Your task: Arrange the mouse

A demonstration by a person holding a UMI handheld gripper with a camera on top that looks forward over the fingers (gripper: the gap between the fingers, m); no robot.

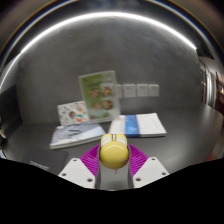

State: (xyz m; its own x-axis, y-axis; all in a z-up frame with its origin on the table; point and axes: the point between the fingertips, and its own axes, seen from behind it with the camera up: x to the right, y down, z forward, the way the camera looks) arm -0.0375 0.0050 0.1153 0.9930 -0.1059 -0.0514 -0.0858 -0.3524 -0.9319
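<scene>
Bench: a dark grey flat bench (30,140) carries everything and runs back to a pale wall; its near edge lies under the fingers.
Wall: a pale wall (150,60) with a row of white sockets (140,90) just above the bench's far edge.
Upright booklet: a green-and-white illustrated booklet (98,95) stands against the wall at the far edge, probably propped there to keep it out of the working area.
Flat papers: a white-and-blue printed leaflet (73,128) lies flat left of centre, and a white stack of paper with a blue edge (145,124) lies flat right of centre, both beyond the fingers.
Hand-held gripper: the hand-held gripper (112,160) is set narrow, its two purple pads (92,158) pressing on either side of the mouse, so it seems to be carried, not resting on the bench.
Mouse: a small rounded yellow-green mouse (112,152) sits between the fingers, above the near middle of the bench, just short of the papers.
Judgement: the open bench between the papers looks a likely place to set it down.
</scene>
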